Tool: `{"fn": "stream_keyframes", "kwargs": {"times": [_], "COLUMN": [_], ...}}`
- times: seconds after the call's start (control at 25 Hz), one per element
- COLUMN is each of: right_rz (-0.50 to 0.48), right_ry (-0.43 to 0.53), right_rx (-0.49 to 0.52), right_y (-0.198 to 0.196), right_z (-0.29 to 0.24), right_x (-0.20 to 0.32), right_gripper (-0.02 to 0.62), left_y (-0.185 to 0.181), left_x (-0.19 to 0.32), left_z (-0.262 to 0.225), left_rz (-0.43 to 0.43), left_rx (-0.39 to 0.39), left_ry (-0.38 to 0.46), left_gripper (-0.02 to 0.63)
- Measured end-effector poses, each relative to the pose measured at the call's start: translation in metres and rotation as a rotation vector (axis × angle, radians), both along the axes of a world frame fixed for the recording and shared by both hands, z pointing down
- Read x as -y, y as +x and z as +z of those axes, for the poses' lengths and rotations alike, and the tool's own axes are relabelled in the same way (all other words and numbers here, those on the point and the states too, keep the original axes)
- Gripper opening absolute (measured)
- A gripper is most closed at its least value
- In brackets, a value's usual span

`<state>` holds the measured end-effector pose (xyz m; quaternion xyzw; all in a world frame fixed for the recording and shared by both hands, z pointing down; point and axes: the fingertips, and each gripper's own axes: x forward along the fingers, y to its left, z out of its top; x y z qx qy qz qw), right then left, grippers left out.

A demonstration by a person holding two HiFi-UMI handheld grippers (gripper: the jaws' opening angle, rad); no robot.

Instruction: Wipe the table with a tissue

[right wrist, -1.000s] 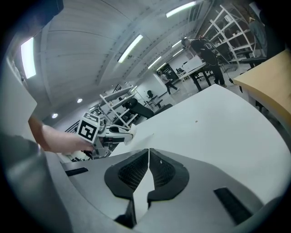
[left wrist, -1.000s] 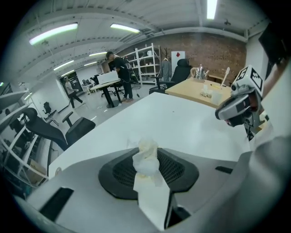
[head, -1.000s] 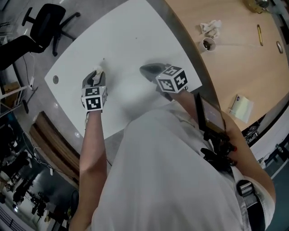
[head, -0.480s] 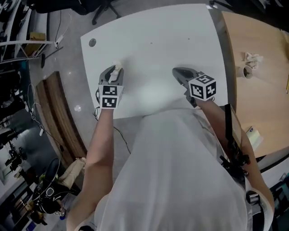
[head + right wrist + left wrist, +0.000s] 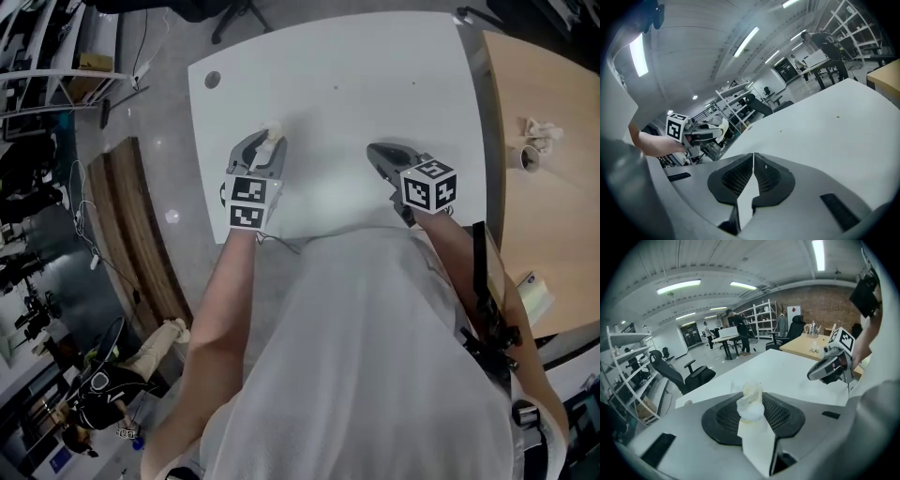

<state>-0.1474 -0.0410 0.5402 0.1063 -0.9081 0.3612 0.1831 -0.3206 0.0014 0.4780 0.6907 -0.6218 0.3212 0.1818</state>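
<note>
Two hand-held grippers are over the near half of the white rounded-corner table (image 5: 375, 75), well apart from each other. The left gripper (image 5: 265, 141) is carried on a bare forearm that runs up from the lower left of the head view. It points away from the person and tilts downward, over the table's near-left area. Its jaws pinch a crumpled white tissue wad (image 5: 752, 404), which stands up between the mesh pads and pokes out past the tips (image 5: 273, 133). The tissue is therefore in the left gripper, above the table's left part. No view confirms whether it touches the surface.

The right gripper (image 5: 377, 152) is over the near-right area, close to the table's near edge. It points away from the person and slightly toward the left gripper. Its jaws are pressed together (image 5: 753, 161) with nothing between them.

On the adjoining light wooden table (image 5: 553, 216) stands a small round cup (image 5: 531, 157). Its contents cannot be made out. A crumpled white paper (image 5: 544, 131) lies just beside the cup, outside it. A pale rectangular pack (image 5: 534, 298) lies near that table's near edge.
</note>
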Motion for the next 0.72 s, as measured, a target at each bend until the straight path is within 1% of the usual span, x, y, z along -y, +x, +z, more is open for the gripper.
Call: {"fn": "stream_keyframes", "kwargs": {"times": [0.16,0.24,0.36,0.44,0.56,0.72], "right_rz": [0.034,0.057,0.096,0.123,0.171,0.229], "right_ry": [-0.010,-0.015,-0.022,-0.028,-0.039,-0.053], "right_rx": [0.013,0.015,0.017,0.017,0.014,0.010], "right_y": [0.011,0.021,0.036,0.047,0.066,0.088], "right_z": [0.000,0.001,0.004,0.006,0.008,0.012], "right_x": [0.011,0.020,0.034,0.044,0.057,0.066], "right_gripper": [0.020,0.018,0.018,0.018,0.019,0.020], "left_y": [0.025,0.037,0.051,0.053,0.049,0.037], "left_x": [0.038,0.057,0.084,0.101,0.125,0.142], "left_z": [0.005,0.015,0.033,0.047,0.073,0.108], "left_rz": [0.063,0.092,0.118,0.124,0.140,0.177], "left_rx": [0.001,0.000,-0.023,-0.040,-0.049,-0.010], "left_ry": [-0.007,-0.028,-0.066,-0.107,-0.191,-0.311], "left_gripper": [0.121,0.120,0.120,0.121,0.121,0.121]}}
